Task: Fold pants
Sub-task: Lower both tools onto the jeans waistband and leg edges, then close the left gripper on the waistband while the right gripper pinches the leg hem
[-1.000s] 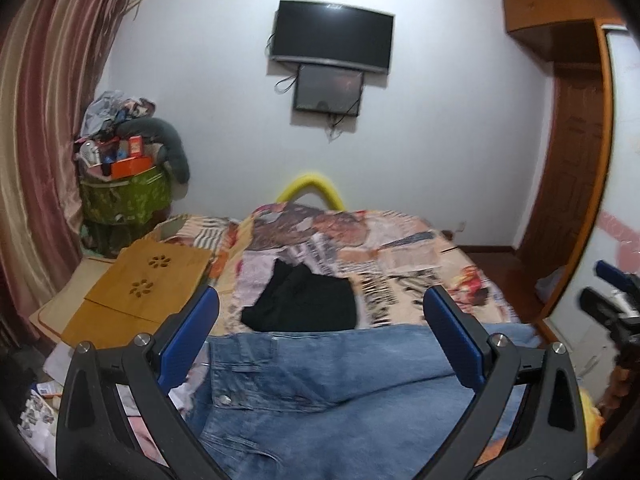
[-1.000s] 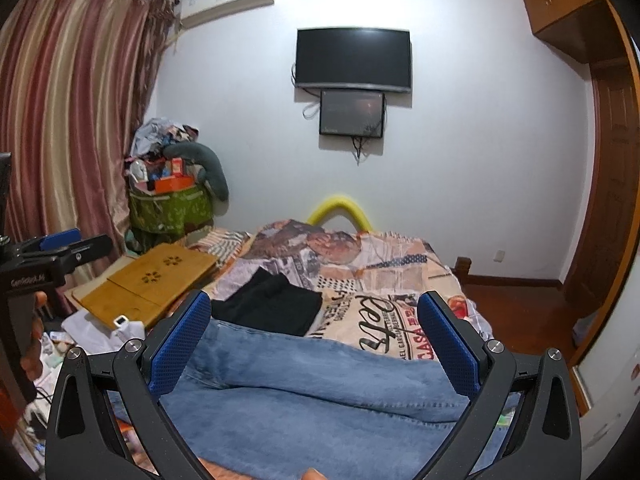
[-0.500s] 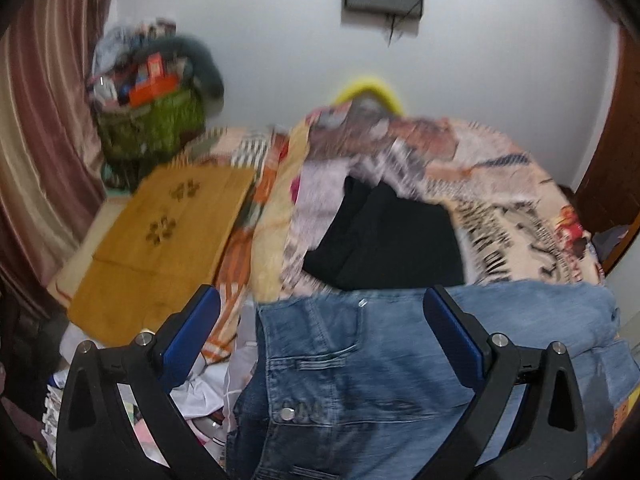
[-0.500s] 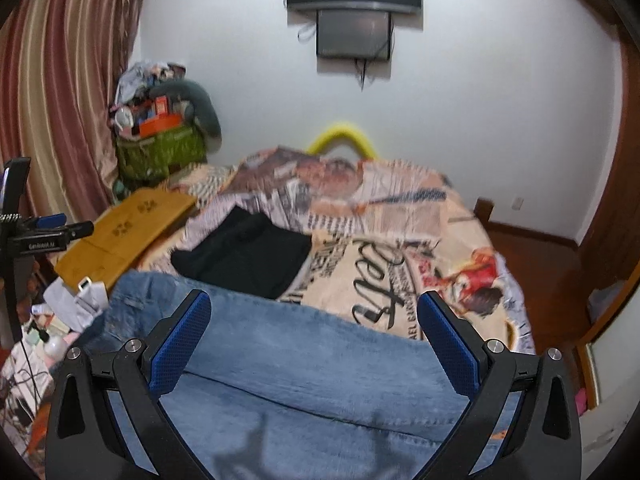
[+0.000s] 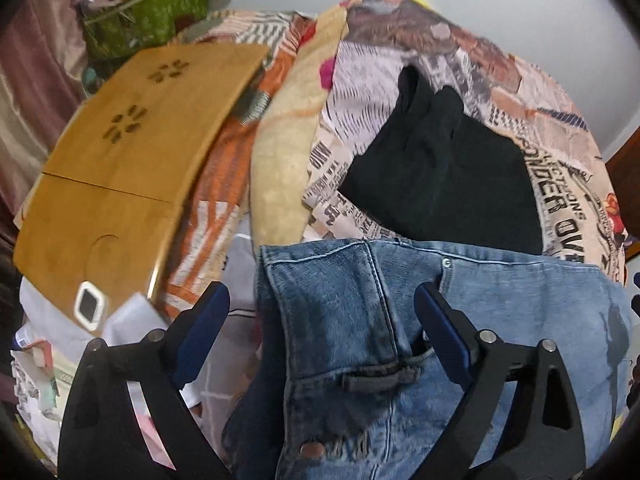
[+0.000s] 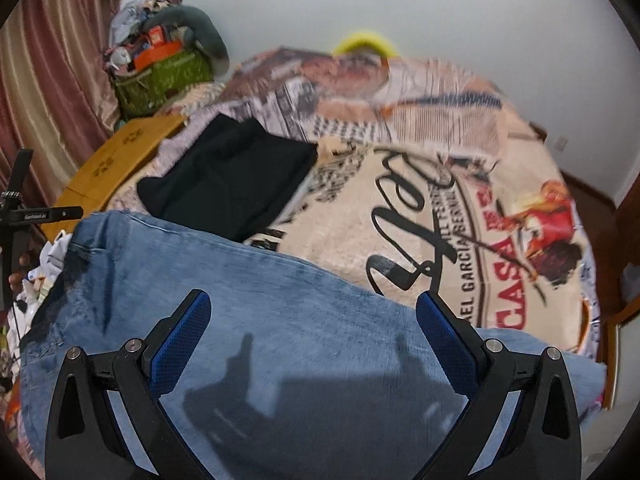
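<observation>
Your jeans (image 5: 460, 320) lie just this side of the black garment (image 5: 444, 172). Your left gripper (image 5: 322, 312) is closing astride the waistband corner, not yet pinching; your right gripper (image 6: 312, 316) stands spread over the leg. Clamp shallow and the denim may slip.

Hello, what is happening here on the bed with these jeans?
A person is starting to fold a pair of blue jeans laid across the bed, with one tool in each hand. The left tool is over the waistband end, its jaws wide but closing, with denim between them. The right tool is open above the leg part. Neither grips the denim yet. A folded black garment lies behind.
</observation>
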`<state>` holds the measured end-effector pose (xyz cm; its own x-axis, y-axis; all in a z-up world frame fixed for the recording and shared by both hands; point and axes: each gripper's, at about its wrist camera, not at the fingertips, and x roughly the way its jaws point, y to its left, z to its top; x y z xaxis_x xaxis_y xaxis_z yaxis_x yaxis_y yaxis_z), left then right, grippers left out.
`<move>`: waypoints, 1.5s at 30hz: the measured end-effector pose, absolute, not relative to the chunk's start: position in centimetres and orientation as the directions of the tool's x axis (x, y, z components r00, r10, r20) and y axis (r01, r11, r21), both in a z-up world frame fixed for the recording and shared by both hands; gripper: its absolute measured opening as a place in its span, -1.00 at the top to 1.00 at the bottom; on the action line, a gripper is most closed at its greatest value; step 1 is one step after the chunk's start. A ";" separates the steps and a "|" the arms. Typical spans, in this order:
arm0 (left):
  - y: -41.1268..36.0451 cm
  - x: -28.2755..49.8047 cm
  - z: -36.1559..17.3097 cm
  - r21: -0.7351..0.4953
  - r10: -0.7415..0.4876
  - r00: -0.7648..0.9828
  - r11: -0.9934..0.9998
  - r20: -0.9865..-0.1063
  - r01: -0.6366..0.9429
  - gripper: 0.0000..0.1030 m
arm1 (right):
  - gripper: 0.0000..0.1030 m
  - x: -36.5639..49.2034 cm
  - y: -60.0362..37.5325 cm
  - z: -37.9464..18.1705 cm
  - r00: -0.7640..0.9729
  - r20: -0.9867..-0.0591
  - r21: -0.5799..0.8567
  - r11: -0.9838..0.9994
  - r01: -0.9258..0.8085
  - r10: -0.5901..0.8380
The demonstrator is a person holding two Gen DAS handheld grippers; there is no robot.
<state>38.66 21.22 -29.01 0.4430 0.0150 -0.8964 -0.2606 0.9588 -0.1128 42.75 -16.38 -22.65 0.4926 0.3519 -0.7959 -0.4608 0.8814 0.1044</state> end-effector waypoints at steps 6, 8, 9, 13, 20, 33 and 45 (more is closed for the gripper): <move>20.0 40.9 -31.2 -0.096 -0.004 0.393 0.972 -0.919 -0.214 -0.83 | -0.84 45.6 -15.8 -25.0 0.407 -0.846 0.113 0.863 -0.492 0.344; 19.8 41.3 -31.5 -0.063 0.027 0.384 0.974 -0.923 -0.220 -0.80 | -0.66 46.2 -15.4 -25.6 0.383 -0.858 0.111 0.853 -0.510 0.341; 19.9 41.5 -31.7 -0.044 0.051 0.380 0.971 -0.923 -0.237 -0.73 | -0.63 46.5 -15.1 -25.9 0.370 -0.864 0.114 0.846 -0.520 0.343; 20.3 42.0 -32.4 -0.031 0.073 0.360 0.961 -0.930 -0.276 -0.57 | -0.48 47.1 -14.0 -26.9 0.336 -0.880 0.104 0.826 -0.555 0.336; 19.3 41.5 -31.5 0.024 0.123 0.398 0.970 -0.909 -0.244 -0.23 | 0.06 46.2 -13.4 -27.0 0.317 -0.882 0.099 0.794 -0.600 0.349; 17.6 40.3 -28.6 0.013 0.117 0.479 0.976 -0.870 -0.216 0.68 | 0.73 44.5 -12.7 -26.9 0.401 -0.865 0.042 0.840 -0.542 0.302; 18.7 38.1 -18.2 0.021 0.184 0.662 0.969 -0.727 -0.246 1.00 | 0.86 42.2 -13.4 -19.9 0.539 -0.777 0.009 0.863 -0.505 0.324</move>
<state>38.07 18.74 -18.21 0.6618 0.1842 -0.7267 -0.2461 0.9690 0.0215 42.21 -13.38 -19.94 0.5393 0.3237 -0.7774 -0.5052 0.8630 0.0089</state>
